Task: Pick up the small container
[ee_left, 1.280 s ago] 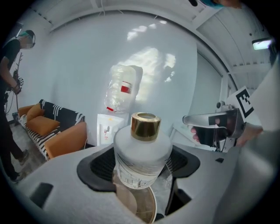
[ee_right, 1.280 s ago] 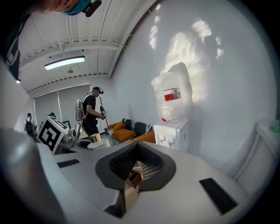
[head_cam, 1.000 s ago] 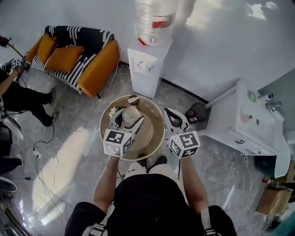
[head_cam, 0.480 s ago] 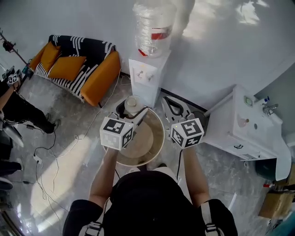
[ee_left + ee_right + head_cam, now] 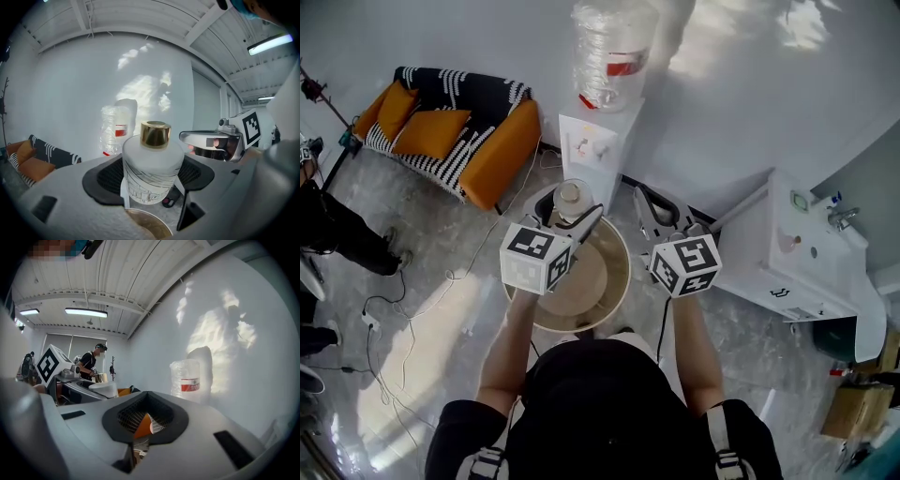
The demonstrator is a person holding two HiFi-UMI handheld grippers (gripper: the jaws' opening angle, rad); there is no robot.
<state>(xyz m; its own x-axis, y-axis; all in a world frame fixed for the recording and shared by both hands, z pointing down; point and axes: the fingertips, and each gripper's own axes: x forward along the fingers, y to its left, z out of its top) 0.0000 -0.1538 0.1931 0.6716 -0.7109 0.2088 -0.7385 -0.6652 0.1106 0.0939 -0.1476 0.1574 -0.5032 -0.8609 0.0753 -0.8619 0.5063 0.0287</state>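
Note:
The small container is a white frosted bottle with a gold cap. My left gripper is shut on its body and holds it upright in the air, past the far rim of the round wooden table. A line drawing shows on the bottle's lower half. My right gripper hovers beside it to the right, jaws together with nothing between them. From the right gripper view the held bottle shows at the left.
A white water dispenser with a big clear jug stands just beyond the table. An orange and black sofa is at the back left, a white sink cabinet at the right. Cables lie on the floor. A person stands at the left edge.
The left gripper has lifted the bottle up off the round table and carried it forward toward the dispenser. The right gripper rose alongside, still empty.

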